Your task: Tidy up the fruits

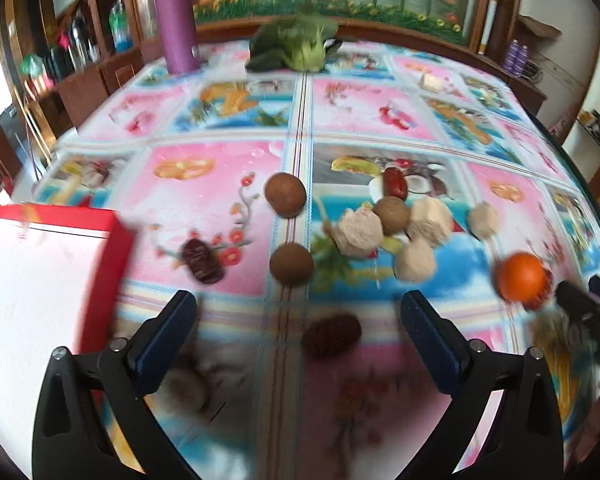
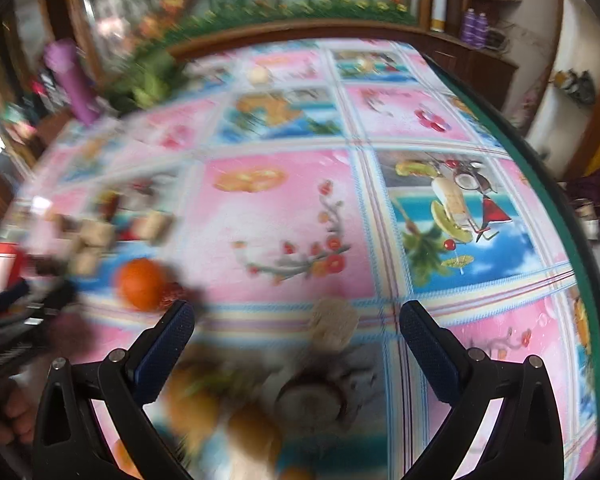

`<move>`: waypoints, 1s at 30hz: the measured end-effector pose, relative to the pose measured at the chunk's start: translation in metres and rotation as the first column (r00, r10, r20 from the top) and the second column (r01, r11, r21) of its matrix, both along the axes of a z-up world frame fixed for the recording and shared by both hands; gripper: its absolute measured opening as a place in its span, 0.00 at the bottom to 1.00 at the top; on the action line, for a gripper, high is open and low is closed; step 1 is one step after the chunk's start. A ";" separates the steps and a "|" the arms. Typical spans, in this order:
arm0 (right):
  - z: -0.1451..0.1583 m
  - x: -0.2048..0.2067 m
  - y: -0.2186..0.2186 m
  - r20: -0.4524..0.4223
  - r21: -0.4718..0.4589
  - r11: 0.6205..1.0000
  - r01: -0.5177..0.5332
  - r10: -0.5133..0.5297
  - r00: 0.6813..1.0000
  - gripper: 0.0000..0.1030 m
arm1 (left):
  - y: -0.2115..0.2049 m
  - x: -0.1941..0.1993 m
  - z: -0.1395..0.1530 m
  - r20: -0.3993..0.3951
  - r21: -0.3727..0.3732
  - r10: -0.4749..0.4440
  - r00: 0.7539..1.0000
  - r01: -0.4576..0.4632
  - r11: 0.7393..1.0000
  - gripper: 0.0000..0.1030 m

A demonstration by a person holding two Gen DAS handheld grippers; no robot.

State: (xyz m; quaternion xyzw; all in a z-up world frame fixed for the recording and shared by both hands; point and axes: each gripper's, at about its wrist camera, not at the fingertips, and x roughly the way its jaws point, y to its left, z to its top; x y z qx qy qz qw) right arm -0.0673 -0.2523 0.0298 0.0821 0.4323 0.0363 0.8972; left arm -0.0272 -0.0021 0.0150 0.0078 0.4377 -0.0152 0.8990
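Fruits (image 1: 287, 200) scattered mid-counter (image 1: 380, 120), red box (image 1: 48, 280) at left, orange (image 1: 521, 277) at right; left tool (image 1: 298, 312) and right tool (image 2: 296, 320) both spread wide, holding nothing.

We see the box (image 1: 40, 264) at the table's (image 1: 380, 120) left, fruits (image 1: 380, 220) scattered right of it, bottle (image 1: 176, 20) and greens (image 1: 296, 44) behind.

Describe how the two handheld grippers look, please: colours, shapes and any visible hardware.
The left gripper and the right gripper look alike: black plastic frames with triangular cut-outs, round silver pivot bolts, and two fingers carrying dark blue textured pads. No cables, markings or sleeves are visible.
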 end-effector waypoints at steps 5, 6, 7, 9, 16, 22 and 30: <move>0.024 -0.059 0.015 0.092 -0.007 0.989 -0.146 0.146 0.985 0.99 | -0.002 -0.058 0.050 0.225 0.068 -0.143 0.964 0.131 0.989 0.98; 0.025 -0.067 0.022 0.104 -0.025 0.985 -0.169 0.170 0.980 0.99 | -0.002 -0.064 0.053 0.221 0.060 -0.172 0.960 0.162 0.985 0.98; 0.023 -0.072 0.030 0.102 -0.036 0.980 -0.195 0.198 0.975 0.99 | -0.002 -0.069 0.054 0.203 0.053 -0.194 0.960 0.187 0.981 0.98; 0.019 -0.073 0.043 0.079 -0.044 0.975 -0.220 0.223 0.972 0.99 | -0.001 -0.076 0.052 0.164 0.029 -0.204 0.965 0.202 0.979 0.98; 0.013 -0.069 0.066 0.073 -0.065 0.970 -0.234 0.238 0.968 0.99 | 0.010 -0.093 0.053 0.142 -0.003 -0.113 0.983 0.115 0.993 0.98; 0.021 -0.076 0.070 0.102 -0.064 0.978 -0.199 0.205 0.973 0.99 | 0.022 -0.102 0.064 0.174 0.018 -0.054 0.983 0.052 0.998 0.98; 0.030 -0.081 0.082 0.117 -0.078 0.978 -0.193 0.201 0.973 0.99 | 0.033 -0.109 0.070 0.188 0.026 -0.015 0.982 0.010 1.000 0.98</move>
